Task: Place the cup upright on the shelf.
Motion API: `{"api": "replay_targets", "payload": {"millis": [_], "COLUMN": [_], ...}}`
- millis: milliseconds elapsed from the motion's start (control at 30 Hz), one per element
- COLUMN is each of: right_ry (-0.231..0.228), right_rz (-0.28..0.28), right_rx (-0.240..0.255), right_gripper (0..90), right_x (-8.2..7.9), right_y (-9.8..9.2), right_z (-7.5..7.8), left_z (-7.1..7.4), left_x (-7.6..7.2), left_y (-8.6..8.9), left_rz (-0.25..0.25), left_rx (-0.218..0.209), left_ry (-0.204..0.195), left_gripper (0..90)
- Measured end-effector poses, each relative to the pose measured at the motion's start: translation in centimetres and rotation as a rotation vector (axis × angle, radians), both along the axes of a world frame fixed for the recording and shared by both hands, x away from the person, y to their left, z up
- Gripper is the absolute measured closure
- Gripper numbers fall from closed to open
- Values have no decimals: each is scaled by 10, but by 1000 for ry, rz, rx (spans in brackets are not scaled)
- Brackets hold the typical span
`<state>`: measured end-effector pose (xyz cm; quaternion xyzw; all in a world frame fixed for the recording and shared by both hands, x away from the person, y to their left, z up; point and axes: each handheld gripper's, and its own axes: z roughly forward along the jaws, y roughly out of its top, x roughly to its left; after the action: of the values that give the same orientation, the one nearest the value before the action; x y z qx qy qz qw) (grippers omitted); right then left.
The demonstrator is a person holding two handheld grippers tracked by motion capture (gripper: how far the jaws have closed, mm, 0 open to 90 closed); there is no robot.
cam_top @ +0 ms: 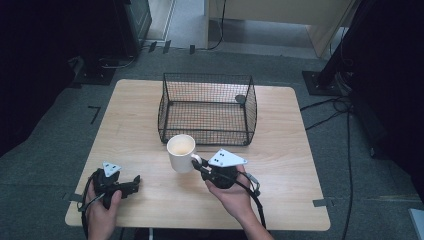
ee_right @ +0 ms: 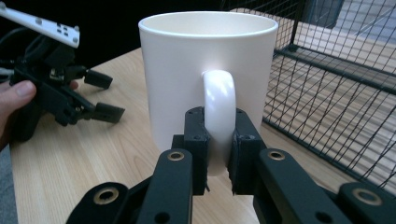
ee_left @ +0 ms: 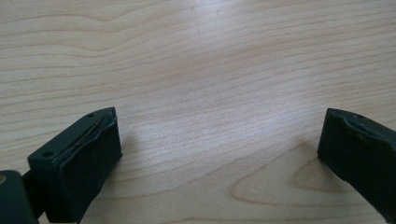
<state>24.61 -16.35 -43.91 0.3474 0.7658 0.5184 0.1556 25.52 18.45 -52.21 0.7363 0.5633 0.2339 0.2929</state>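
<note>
Mug held by its handle, near the wire basket.
We are clamping the right gripper [ee_right: 218,154] fingers [ee_right: 196,140] on the handle of the white mug [cam_top: 181,152], just in front of the basket [cam_top: 207,107] at mid-bench [cam_top: 280,200]; our left gripper [cam_top: 131,184], fingers apart, is resting near-left. Held by so narrow a handle, the mug may be swinging and striking the basket's near wall.
</note>
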Motion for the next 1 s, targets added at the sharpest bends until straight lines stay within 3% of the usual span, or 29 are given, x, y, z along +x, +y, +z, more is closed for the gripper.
{"api": "replay_targets", "payload": {"millis": [1000], "right_ry": [-37], "right_rz": [-24], "right_rx": [44], "right_gripper": [805], "right_x": [18], "right_y": [-13], "right_z": [50], "left_z": [0], "left_x": [0], "left_y": [0], "left_rz": [1], "left_rx": [-1], "left_ry": [2], "left_gripper": [0]}}
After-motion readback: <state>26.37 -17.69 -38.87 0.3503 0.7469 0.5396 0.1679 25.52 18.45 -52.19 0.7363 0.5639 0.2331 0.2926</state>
